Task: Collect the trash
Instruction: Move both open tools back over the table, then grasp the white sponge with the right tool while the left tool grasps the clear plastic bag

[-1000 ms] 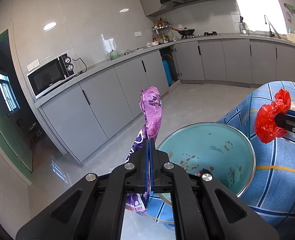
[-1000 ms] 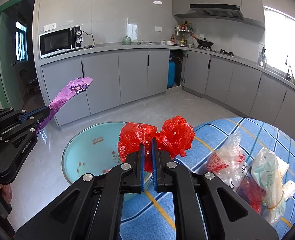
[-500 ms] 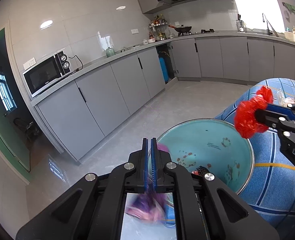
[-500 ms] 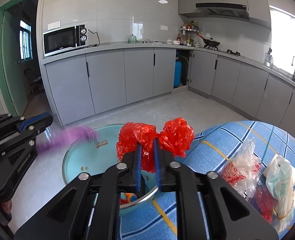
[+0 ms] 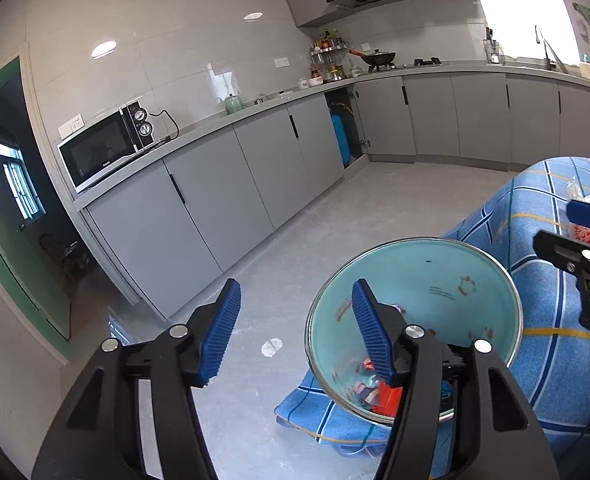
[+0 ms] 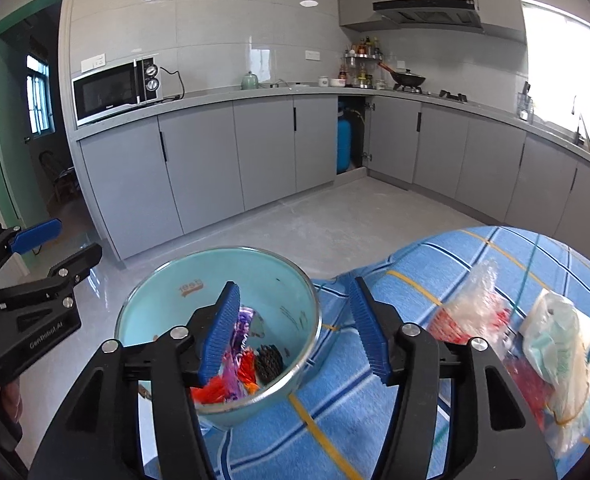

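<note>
A teal enamel basin [image 6: 255, 276] stands at the edge of the table with the blue checked cloth [image 6: 415, 264]. In it lie the purple wrapper [image 6: 239, 328], red plastic [image 6: 215, 392] and a dark ribbed piece [image 6: 269, 360]. My right gripper [image 6: 295, 330] is open and empty just above the basin's near rim. My left gripper [image 5: 293, 334] is open and empty, left of the basin [image 5: 435, 276] over the floor. It also shows at the left of the right wrist view [image 6: 51, 248].
More trash lies on the cloth at right: a clear bag with red bits [image 6: 471, 312] and a crumpled white bag [image 6: 559, 332]. A white scrap [image 5: 272, 347] lies on the grey floor. Grey cabinets [image 6: 255, 152] line the far walls.
Both grippers have opened. The purple wrapper left my left gripper and the red plastic left my right gripper; both now lie in the basin.
</note>
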A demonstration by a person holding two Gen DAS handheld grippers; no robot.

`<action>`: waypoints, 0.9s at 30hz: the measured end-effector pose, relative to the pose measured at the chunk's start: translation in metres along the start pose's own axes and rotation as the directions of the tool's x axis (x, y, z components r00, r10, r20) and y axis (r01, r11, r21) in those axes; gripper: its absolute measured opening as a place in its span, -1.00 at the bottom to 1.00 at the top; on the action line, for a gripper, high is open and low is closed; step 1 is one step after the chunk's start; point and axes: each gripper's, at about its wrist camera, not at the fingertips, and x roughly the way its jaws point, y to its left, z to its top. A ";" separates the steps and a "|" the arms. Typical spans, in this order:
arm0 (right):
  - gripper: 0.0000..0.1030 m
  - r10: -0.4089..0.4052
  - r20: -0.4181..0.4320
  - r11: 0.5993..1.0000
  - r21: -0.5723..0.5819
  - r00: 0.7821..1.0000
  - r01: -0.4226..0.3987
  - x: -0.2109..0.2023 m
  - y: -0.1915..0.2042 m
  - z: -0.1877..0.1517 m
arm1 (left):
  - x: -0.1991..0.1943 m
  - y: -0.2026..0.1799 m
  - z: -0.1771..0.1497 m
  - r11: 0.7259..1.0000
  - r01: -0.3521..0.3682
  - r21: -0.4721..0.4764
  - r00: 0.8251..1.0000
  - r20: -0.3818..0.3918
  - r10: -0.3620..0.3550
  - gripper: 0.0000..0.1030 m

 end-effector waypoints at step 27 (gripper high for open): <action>0.64 -0.368 -0.124 0.894 0.226 0.921 0.388 -0.165 -0.110 -0.130 | -0.068 -0.102 -0.022 0.957 0.276 0.092 0.961 0.009 -0.278 0.65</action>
